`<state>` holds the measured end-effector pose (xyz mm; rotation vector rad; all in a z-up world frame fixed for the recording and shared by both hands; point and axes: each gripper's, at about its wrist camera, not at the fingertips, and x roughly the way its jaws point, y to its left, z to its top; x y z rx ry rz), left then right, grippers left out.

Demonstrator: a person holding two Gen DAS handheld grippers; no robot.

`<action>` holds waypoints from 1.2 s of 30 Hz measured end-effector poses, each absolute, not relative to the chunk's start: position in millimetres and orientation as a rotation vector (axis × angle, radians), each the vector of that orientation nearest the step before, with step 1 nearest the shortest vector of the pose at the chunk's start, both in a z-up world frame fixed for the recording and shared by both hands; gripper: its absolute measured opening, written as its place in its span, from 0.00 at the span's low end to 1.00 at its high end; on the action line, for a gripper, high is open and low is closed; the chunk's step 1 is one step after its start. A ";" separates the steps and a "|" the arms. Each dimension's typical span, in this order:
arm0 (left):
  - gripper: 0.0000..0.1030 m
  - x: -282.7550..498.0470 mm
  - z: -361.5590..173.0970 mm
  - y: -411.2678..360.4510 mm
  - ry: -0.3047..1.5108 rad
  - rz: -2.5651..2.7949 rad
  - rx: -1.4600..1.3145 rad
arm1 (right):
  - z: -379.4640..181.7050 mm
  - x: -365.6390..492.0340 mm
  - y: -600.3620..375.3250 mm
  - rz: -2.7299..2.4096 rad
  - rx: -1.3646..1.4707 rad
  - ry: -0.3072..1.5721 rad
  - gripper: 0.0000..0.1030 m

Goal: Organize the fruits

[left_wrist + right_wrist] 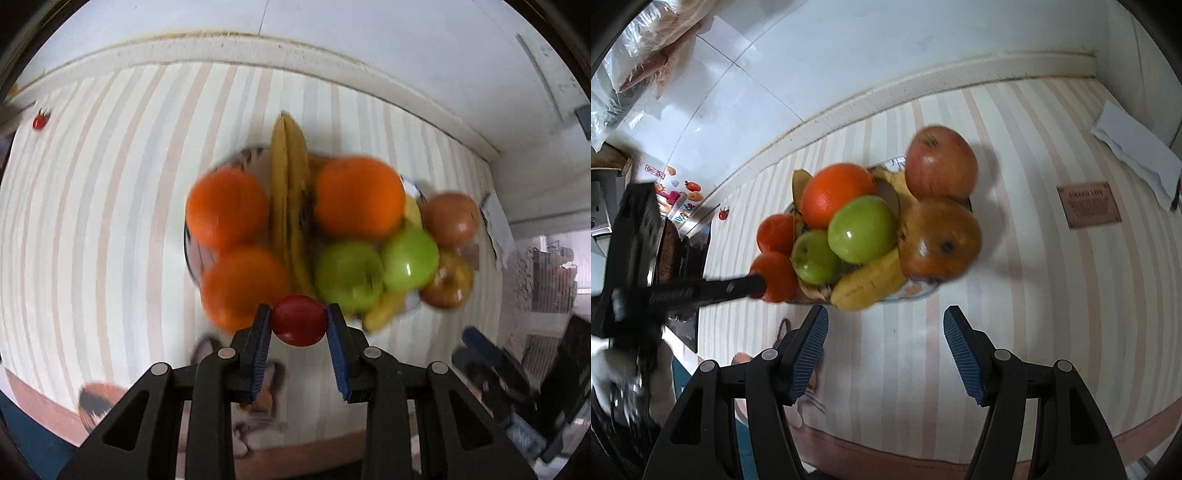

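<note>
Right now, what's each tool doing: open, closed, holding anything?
Left tool: closed on a small red fruit, above the fruit bowl.
Right tool: open, holding nothing, short of the bowl.

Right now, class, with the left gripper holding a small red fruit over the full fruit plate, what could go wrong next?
1. The small red fruit is pinched only at the left gripper's tips, so it may slip or get squashed.
2. The plate is heaped; dropping it onto the oranges or green apples may let it roll off.
3. The banana overhangs the rim and could be knocked.
</note>
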<state>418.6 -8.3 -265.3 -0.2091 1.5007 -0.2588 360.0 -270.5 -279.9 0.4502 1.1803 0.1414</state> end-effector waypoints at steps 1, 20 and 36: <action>0.27 426.0 -268.1 -11.1 1.513 -0.266 -0.215 | -278.1 363.1 -269.3 0.142 0.449 1.173 0.66; 0.54 441.4 -268.2 -3.2 1.516 -0.222 -0.149 | -264.3 390.8 -257.7 0.082 0.338 1.182 0.95; 0.83 349.6 -205.0 -0.6 1.270 -0.063 -0.030 | -223.4 376.4 -248.0 0.026 0.176 1.138 0.96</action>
